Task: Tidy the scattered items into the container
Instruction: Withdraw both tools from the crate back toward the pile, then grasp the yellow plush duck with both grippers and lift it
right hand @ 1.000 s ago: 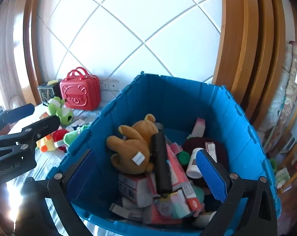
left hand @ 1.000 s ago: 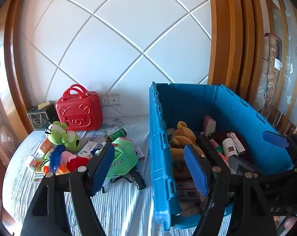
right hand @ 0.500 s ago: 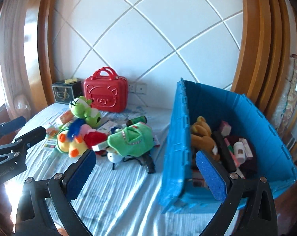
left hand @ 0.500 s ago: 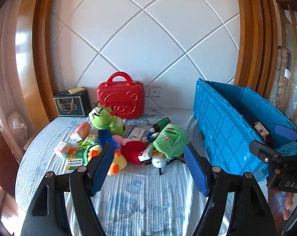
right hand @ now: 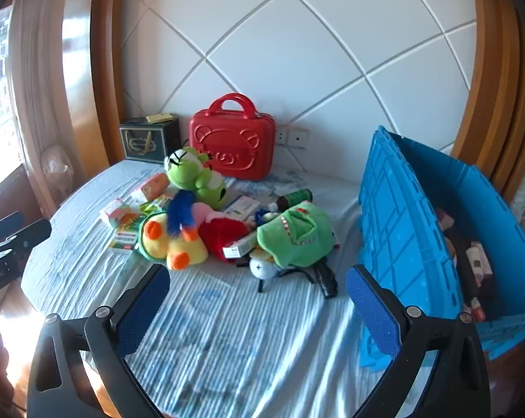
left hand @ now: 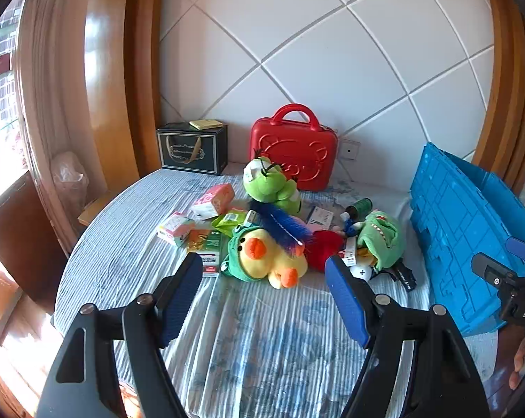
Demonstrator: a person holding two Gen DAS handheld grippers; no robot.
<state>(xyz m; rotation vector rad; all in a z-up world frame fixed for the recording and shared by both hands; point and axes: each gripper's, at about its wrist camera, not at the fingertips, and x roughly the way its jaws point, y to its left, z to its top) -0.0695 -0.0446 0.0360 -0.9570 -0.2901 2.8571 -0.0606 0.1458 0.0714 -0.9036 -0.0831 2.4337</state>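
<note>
**Q:** What state were the jaws in?

**A:** I had the left gripper spread wide with nothing between its pads. The right gripper was likewise wide apart and empty. Both hung above the striped bedcover, clear of the pile.

**Q:** Where were the items?

**A:** Just ahead of the left gripper lay the yellow duck plush; behind it sat the green frog plush. The green dinosaur plush lay near the blue crate, which stood to the right and already held several items.

**Q:** Which step was in hand?

**A:** By my judgement, the approach for another pick. The next move called for lowering the left gripper astride the duck plush, then closing.
</note>
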